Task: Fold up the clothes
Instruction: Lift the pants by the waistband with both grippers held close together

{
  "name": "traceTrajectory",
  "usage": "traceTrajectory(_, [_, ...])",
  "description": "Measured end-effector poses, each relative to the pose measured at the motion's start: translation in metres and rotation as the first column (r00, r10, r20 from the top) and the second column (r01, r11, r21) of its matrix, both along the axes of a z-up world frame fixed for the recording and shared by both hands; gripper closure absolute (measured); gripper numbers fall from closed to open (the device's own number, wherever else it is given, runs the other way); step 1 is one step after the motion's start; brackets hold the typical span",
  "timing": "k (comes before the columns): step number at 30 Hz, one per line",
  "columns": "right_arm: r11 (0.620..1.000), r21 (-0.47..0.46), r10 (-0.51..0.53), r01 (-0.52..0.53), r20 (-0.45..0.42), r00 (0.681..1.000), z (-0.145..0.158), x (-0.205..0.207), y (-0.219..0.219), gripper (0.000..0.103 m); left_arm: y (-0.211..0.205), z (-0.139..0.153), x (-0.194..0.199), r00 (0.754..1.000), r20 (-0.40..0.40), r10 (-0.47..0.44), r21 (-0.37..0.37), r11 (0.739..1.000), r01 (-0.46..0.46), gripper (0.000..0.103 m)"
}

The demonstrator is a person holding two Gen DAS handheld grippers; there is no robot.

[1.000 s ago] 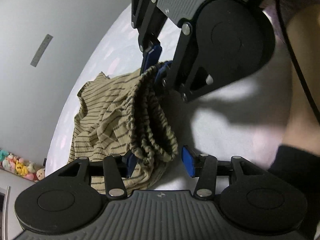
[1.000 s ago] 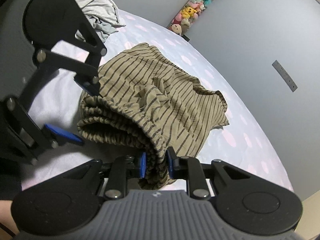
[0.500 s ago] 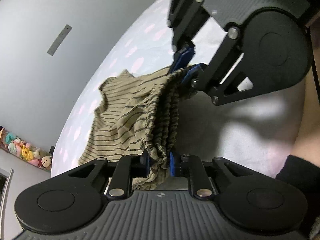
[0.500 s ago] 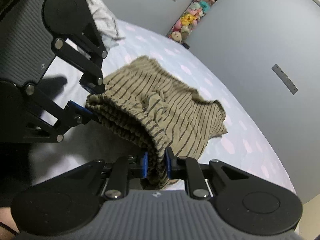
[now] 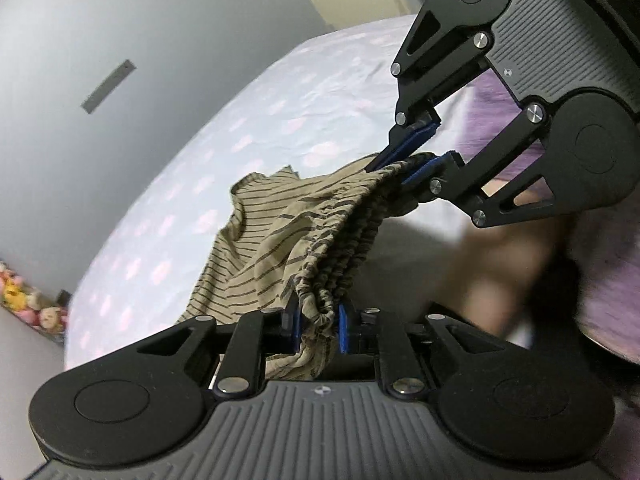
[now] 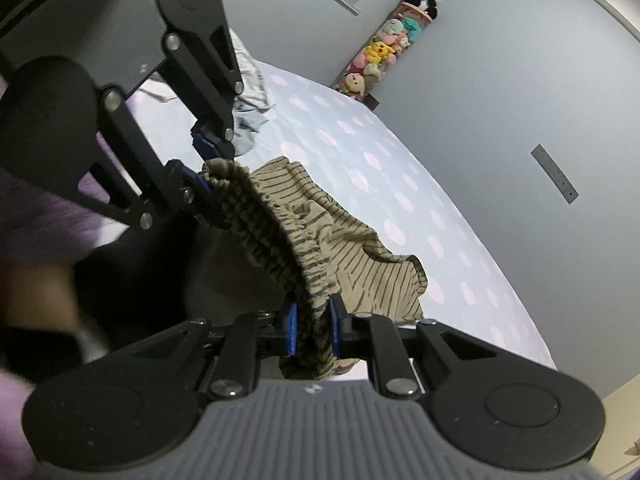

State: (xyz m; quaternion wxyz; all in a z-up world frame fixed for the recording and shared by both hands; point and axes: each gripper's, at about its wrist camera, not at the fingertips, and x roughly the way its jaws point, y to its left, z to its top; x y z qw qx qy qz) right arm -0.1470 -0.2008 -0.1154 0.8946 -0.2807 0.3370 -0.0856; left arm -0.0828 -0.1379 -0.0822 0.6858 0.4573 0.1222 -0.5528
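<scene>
**Striped shorts, held by the waistband at two points**

Item: shorts (image 5: 280,240), olive-tan cloth with thin dark stripes, gathered elastic waistband. The waistband is bunched into tight ruffles and stretched as a band between the two claws; the stripes crowd together along it. The rest of the cloth hangs in loose folds from the band toward the bed (image 5: 248,120), a pale sheet with pink cloud shapes. One hem corner shows a small frilled edge at the right centre of the right wrist view.

Left gripper (image 5: 318,330): bottom centre of its own view, blue pads clamped on one end of the waistband.

Right gripper (image 6: 311,330): bottom centre of its own view, blue pads clamped on the other end; seen at upper right in the left wrist view.

Surroundings: grey wall (image 6: 500,60); stack of soft toys (image 6: 384,48), top centre; grey cloth heap (image 6: 248,100), upper left.
</scene>
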Motion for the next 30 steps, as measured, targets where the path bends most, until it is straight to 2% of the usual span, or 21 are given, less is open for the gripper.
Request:
traceTrajectory(4, [1.0, 0.002, -0.003, 0.003, -0.004, 1.0, 0.003, -0.011, 0.012, 0.086, 0.008, 0.001, -0.005, 1.0, -0.018, -0.017, 0.004, 1.0, 0.018, 0.089])
traceTrajectory(9, [1.0, -0.02, -0.017, 0.017, 0.034, 0.999, 0.006, 0.008, -0.001, 0.085, -0.008, 0.006, 0.022, 0.998, -0.056, 0.04, -0.037, 0.998, -0.042, 0.088])
traceTrajectory(14, [0.998, -0.062, -0.008, 0.012, 0.056, 0.998, 0.011, 0.055, -0.026, 0.085, -0.03, 0.012, 0.061, 0.991, -0.06, 0.116, -0.06, 0.991, -0.119, 0.088])
traceTrajectory(19, [0.996, -0.082, -0.012, 0.018, 0.073, 0.997, 0.012, 0.113, -0.056, 0.085, -0.056, 0.018, 0.113, 0.974, -0.114, 0.194, -0.076, 0.976, -0.203, 0.087])
traceTrajectory(22, [0.996, -0.091, -0.013, 0.018, 0.064, 0.998, 0.005, 0.148, -0.073, 0.085, -0.066, 0.016, 0.146, 0.96, -0.144, 0.239, -0.081, 0.964, -0.253, 0.085])
traceTrajectory(24, [0.995, -0.099, -0.014, 0.019, 0.05, 0.999, -0.003, 0.171, -0.083, 0.085, -0.069, 0.01, 0.169, 0.942, -0.197, 0.272, -0.079, 0.953, -0.292, 0.085])
traceTrajectory(27, [0.996, -0.087, -0.022, 0.024, 0.021, 1.0, -0.019, 0.201, -0.102, 0.085, -0.077, -0.007, 0.203, 0.905, -0.283, 0.318, -0.069, 0.934, -0.35, 0.084])
traceTrajectory(30, [0.997, -0.07, -0.036, 0.036, -0.003, 0.999, -0.039, 0.228, -0.12, 0.085, -0.09, -0.028, 0.23, 0.885, -0.318, 0.34, -0.064, 0.924, -0.378, 0.084])
